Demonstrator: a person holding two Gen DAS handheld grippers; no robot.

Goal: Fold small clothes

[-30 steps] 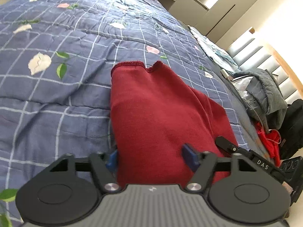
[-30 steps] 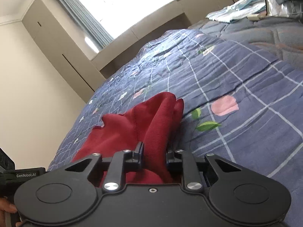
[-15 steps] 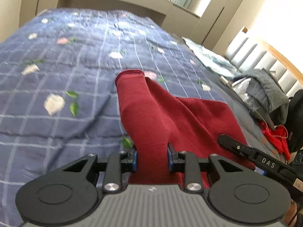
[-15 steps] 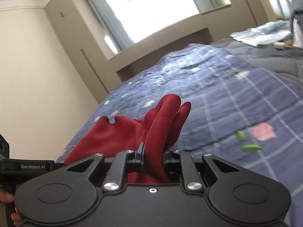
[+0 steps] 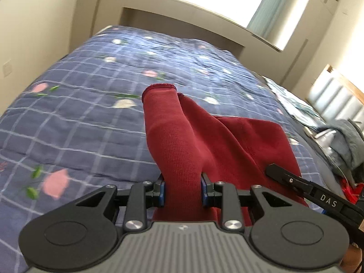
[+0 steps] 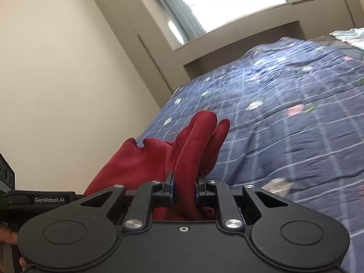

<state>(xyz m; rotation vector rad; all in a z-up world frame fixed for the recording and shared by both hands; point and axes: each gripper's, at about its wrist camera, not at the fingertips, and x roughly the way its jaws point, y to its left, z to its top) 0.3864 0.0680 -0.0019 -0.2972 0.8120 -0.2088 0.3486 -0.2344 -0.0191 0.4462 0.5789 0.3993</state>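
You've got both grippers clamped on the dark red knit garment (image 5: 227, 141): left gripper (image 5: 183, 192) w/ jaws closed on a bunched fold on its left side, right gripper (image 6: 184, 190) w/ jaws closed on a similar bunch on the other side, so the cloth hangs between them, lifted off the blue plaid floral quilt (image 5: 86, 104) near the bed's near edge. Holding two side points like that likely keeps the piece spread & taut enough to lay over in one fold, not crumple. Can't tell if the garment's far hem touches the quilt; the grey clothes pile (image 5: 345, 141) sits well apart by the headboard (image 5: 334, 95).
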